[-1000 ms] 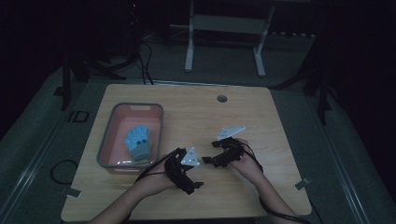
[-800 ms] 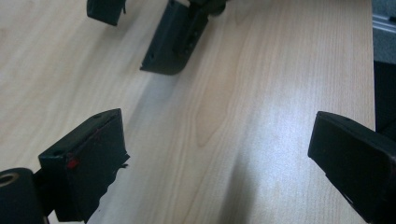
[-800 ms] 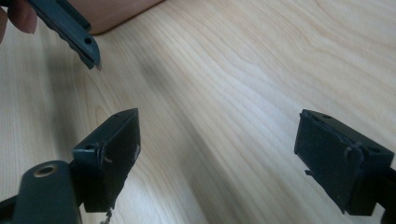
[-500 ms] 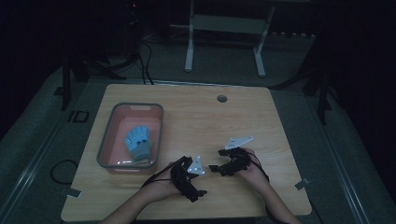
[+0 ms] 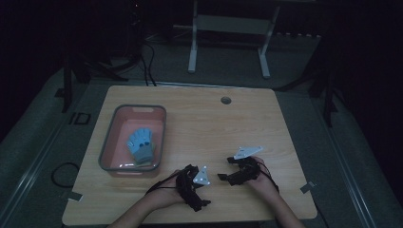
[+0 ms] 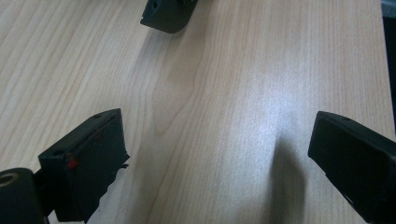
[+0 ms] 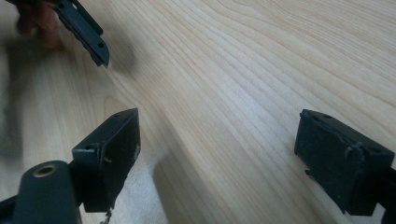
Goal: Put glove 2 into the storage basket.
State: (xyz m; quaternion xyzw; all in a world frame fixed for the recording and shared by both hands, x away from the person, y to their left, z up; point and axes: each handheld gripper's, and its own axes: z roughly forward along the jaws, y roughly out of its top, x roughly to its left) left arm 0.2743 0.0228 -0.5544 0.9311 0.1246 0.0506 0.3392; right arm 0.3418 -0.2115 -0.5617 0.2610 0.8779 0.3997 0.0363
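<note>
Gloves [image 5: 141, 146] of light blue are seen lying in a pink tub [image 5: 154, 114] on the left part of the table [image 5: 247, 123], well apart from both grippers. Nothing is held by either gripper. The left gripper [image 5: 194, 186] is seen near the front edge of the table, just right of the tub's near corner, and it is held in a hand [image 5: 164, 192]. In the left gripper view, its two black jaws are spread wide, with bare wood between them [image 6: 219, 154], and a bit of the right gripper is seen at the top [image 6: 168, 14]. The right gripper [image 5: 240, 168] is seen close by, a little to the right, with its grey plate on top. In the right gripper view, its jaws are also spread wide over bare wood [image 7: 217, 154], and a jaw of the left gripper is seen at the top left [image 7: 86, 32]. A small round hole [image 5: 226, 100] is seen near the far edge of the table.
</note>
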